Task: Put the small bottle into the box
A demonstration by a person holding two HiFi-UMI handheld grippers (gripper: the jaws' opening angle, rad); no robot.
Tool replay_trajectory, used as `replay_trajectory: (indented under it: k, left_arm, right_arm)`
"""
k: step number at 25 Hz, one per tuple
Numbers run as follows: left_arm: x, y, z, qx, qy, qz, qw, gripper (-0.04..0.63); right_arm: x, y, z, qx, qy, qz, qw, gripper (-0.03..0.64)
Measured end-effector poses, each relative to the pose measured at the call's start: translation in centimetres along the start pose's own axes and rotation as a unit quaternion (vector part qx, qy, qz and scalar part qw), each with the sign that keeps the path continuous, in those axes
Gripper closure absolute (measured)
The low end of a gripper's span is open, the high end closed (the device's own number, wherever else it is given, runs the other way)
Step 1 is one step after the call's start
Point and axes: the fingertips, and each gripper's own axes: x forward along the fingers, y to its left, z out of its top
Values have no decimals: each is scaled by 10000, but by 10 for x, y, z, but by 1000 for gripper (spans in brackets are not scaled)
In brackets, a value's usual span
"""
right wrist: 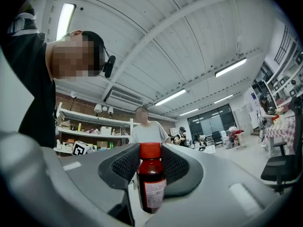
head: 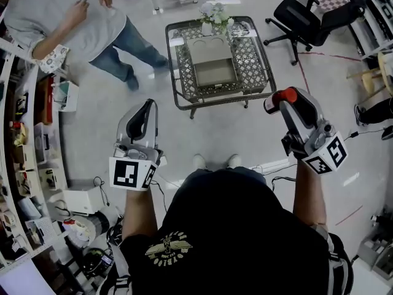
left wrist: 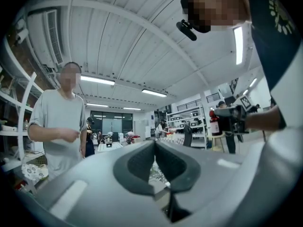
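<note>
A small dark red bottle (right wrist: 150, 181) with a red cap and a white label stands between the pads of my right gripper (right wrist: 150, 157), which is shut on it. In the head view this gripper (head: 284, 100) is raised at the right with the bottle (head: 276, 99) at its tip, well short of the table. The bottle (left wrist: 214, 123) also shows far off in the left gripper view. An open grey box (head: 212, 60) lies on a metal lattice table (head: 178, 97) ahead. My left gripper (head: 146, 109) is held up at the left, shut and empty (left wrist: 155, 148).
A vase of flowers (head: 215, 14) stands behind the box on the table. A person in a grey shirt (head: 80, 23) stands at the far left. A black office chair (head: 307, 20) is at the right. Cluttered shelves (head: 24, 165) line the left side.
</note>
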Motion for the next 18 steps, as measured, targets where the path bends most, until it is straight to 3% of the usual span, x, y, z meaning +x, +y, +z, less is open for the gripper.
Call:
replay_trajectory:
  k: [18]
  left_arm:
    - [9,51,-21,-221,-106,-428,9988,595]
  right_arm:
    - [34,21,1,-261,103,-429,9987,468]
